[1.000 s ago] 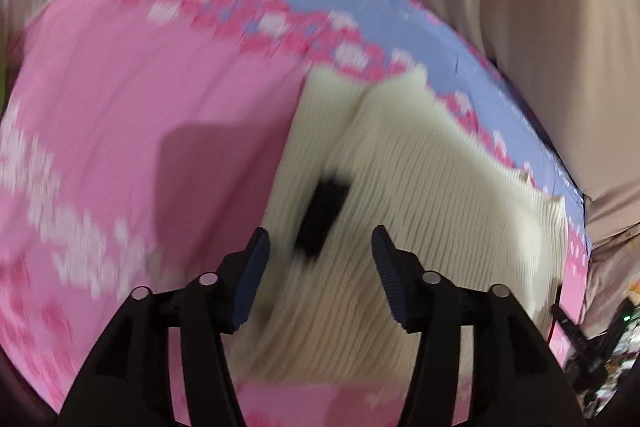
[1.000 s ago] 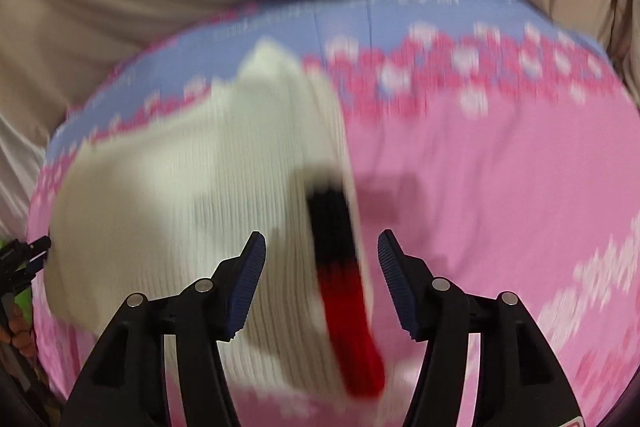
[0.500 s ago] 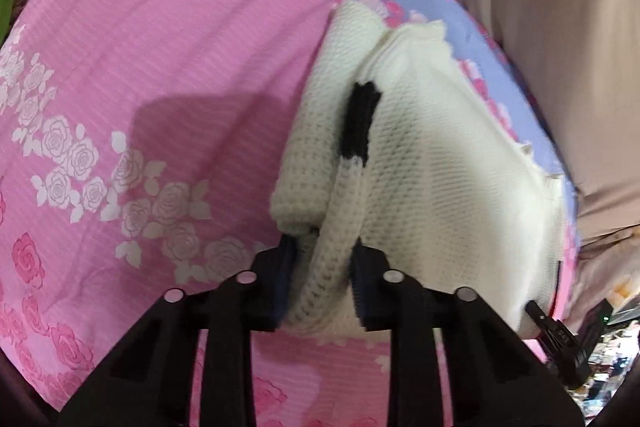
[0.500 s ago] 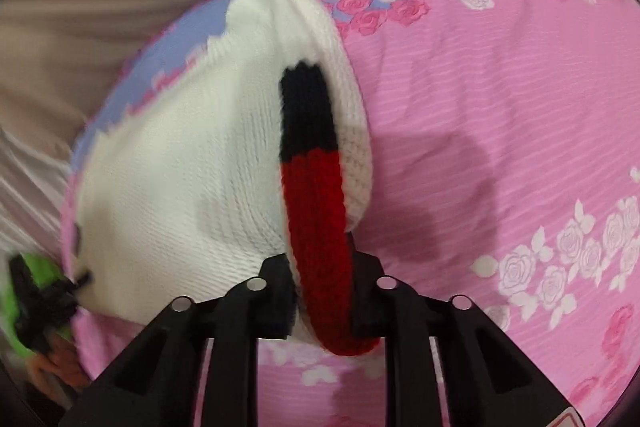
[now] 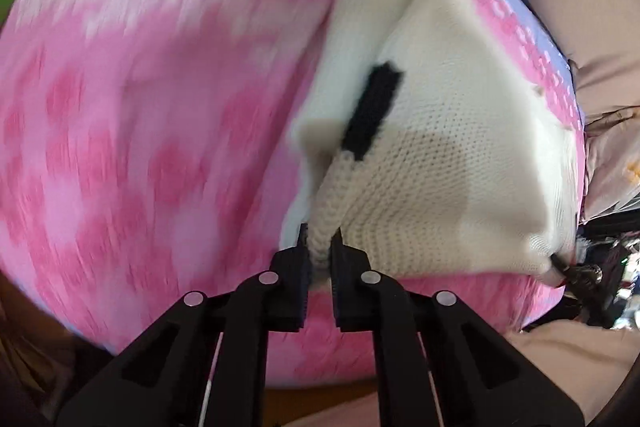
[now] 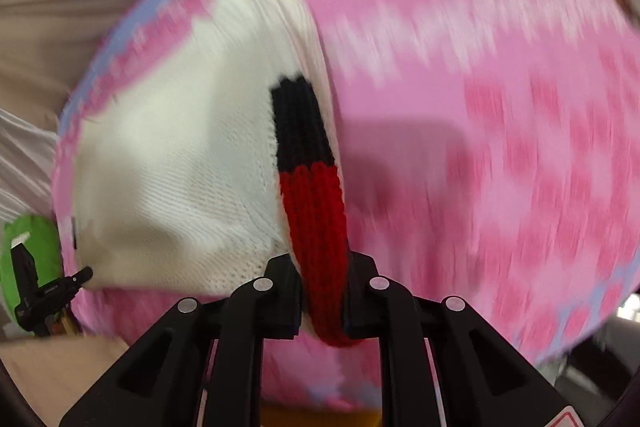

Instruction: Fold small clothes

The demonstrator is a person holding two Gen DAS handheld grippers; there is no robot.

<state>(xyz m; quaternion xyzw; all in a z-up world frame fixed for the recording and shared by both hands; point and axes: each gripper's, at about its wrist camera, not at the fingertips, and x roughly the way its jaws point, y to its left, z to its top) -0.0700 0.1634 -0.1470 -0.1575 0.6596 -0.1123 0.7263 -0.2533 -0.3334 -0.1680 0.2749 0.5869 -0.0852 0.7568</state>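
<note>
**Both edges pinched, fold only begun**

While both cameras smear with motion, I can make out enough to judge progress. My left hand-held gripper [image 5: 320, 247] has just been closing and now pinches a cream knitted edge of the small white sweater [image 5: 440, 147] between its pads. My right hand-held gripper [image 6: 323, 297] has likewise just clamped down, and it is shut on the red end of the black-and-red knitted band [image 6: 310, 187] along the garment's other side. The sweater lies on the pink rose-patterned cloth [image 5: 140, 127] that covers the surface, toward the cloth's lilac border, with beige drapery beyond. In the right view, the tip of my other gripper shows at the garment's far corner, so I hold the near edge at both ends.

As I read it, the grasping step is done and the fold itself is barely under way: the near edge looks lifted off the cloth, but most of the body is still spread flat. Left to do is carrying that edge over the body, laying it down squarely, letting go, and any further folds needed. Whether other clothes wait, I cannot tell.
</note>
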